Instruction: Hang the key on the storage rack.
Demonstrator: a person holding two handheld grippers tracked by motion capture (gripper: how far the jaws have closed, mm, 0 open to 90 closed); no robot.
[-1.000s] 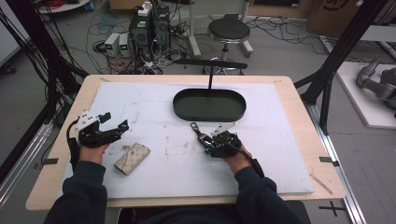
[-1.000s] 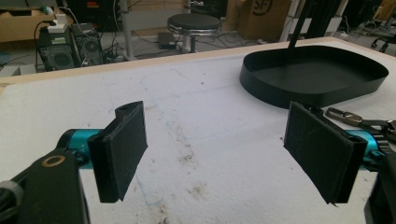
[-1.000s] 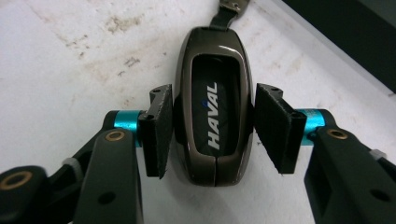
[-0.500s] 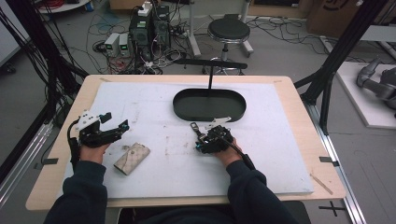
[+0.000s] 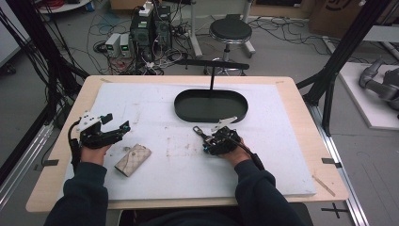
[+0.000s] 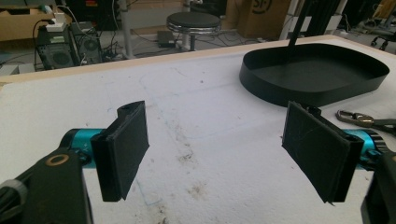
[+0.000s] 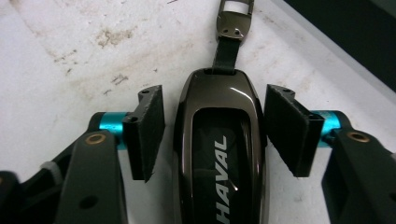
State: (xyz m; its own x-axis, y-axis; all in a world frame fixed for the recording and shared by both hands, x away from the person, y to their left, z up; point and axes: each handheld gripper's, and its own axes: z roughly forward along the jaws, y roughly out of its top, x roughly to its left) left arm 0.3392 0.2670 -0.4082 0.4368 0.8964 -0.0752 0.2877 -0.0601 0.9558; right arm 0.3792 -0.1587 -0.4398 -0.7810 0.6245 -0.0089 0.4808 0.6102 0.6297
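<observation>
Key fob (image 7: 219,154), dark glossy shell lettered HAVAL, strap and metal clasp (image 7: 236,16) at its far end.

High view: fob (image 5: 207,138) lies on the white mat (image 5: 282,141) of the desk (image 5: 306,122), just short of the black oval tray (image 5: 211,106); clasp points up-left. Right hand-held gripper (image 5: 217,141) sits over it. Left hand-held gripper (image 5: 110,132) rests at the mat's left side, well apart from the fob. Beige pouch (image 5: 133,159) lies just beside the left hand.

Left gripper view: jaws wide apart, nothing between them, bare stained mat beyond; tray (image 6: 317,74) at upper right, clasp (image 6: 355,117) at the right edge.

Right gripper view: jaws have just been closing; fob lies between them, narrow gaps both sides, pads (image 7: 149,130) not pressing.
</observation>
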